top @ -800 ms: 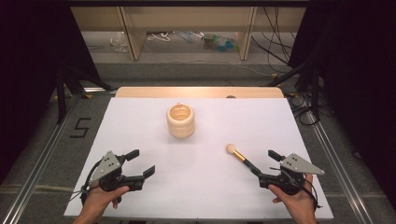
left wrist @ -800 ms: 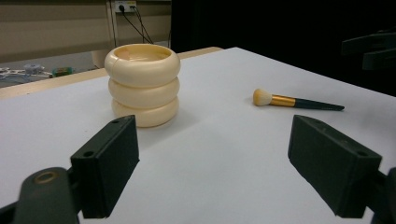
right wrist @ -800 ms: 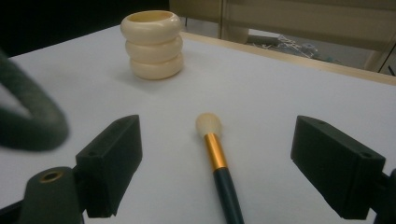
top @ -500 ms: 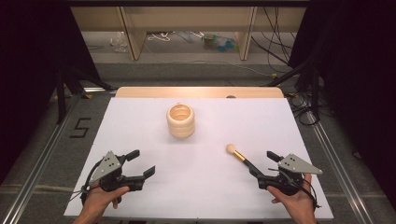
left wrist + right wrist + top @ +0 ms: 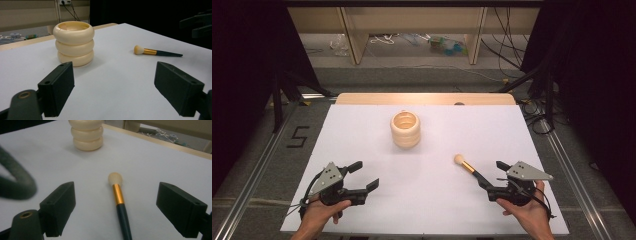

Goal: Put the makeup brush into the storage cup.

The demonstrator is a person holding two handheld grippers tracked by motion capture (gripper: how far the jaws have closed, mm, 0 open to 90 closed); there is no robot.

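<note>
Lying ungrasped between the wide-open right gripper (image 5: pixel 117 212) jaws, the dark-handled, gold-banded makeup brush (image 5: pixel 119 202) seemingly awaits pickup toward the cream ribbed holder (image 5: pixel 405 129); left gripper (image 5: pixel 362 176) open, empty.

Makeup brush (image 5: pixel 469 167), cream bristle head, gold ferrule, dark handle, flat on the white table (image 5: pixel 362 130), right of centre.

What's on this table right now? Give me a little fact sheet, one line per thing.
Table: white sheet over a wooden top
Holder: cream ribbed cup, upright, mid-table
Brush: makeup brush, lying flat, pale tip toward the cup
Right claw: open, its jaws on either side of the brush handle, not gripping it
Left claw: open, nothing between its jaws, aimed toward the cup
</note>
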